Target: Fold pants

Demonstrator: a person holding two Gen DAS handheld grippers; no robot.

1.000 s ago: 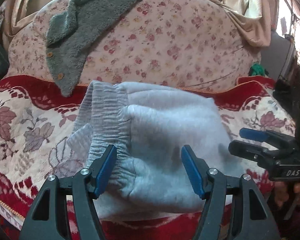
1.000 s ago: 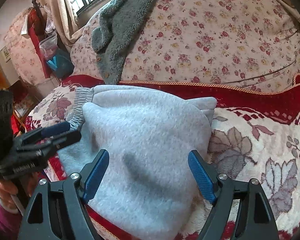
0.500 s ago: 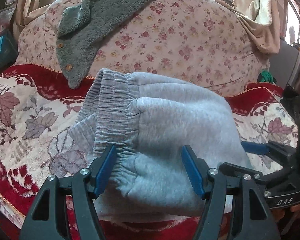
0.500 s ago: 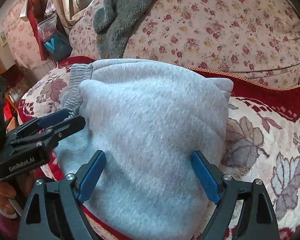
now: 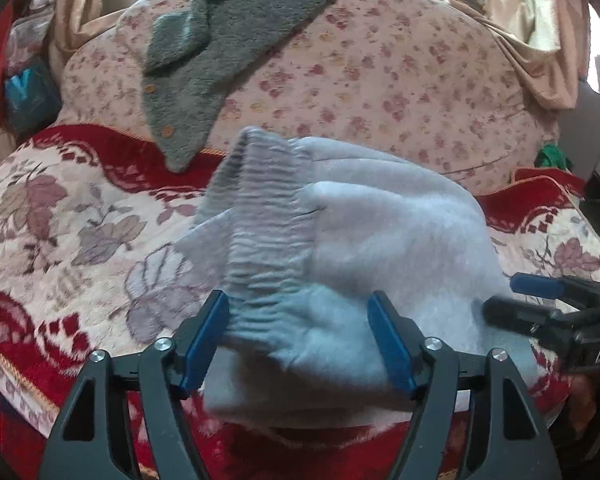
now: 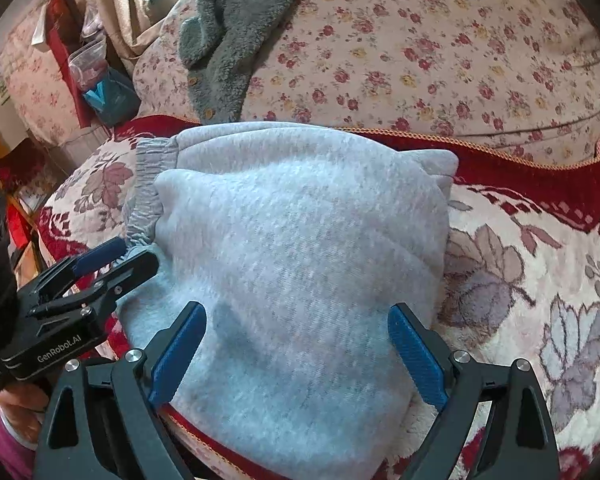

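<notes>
Both hand-held grippers have just been opening. The left hand-held gripper (image 5: 298, 338) and the right hand-held gripper (image 6: 298, 354) stand released, pads clear of the folded grey pants (image 6: 300, 240) lying between and ahead of them on the red leaf-patterned blanket (image 6: 540, 280) — beyond, a grey fleece (image 5: 220, 40) drapes the floral sofa back (image 5: 380, 72).

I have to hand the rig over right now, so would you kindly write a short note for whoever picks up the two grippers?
Left gripper: jaws have just been opening, set over the elastic waistband, not clamping it.
Right gripper: open, jaws have just been widening, poised over the folded body of the cloth, gripping nothing.
Grey pants: lying in a compact folded bundle on the red floral sofa cover, waistband at the left end.
Done: the folds appear made and the bundle released.
Left: probably only smoothing or squaring the bundle, then withdrawing.
A grey fleece garment on the sofa back is not involved.
</notes>
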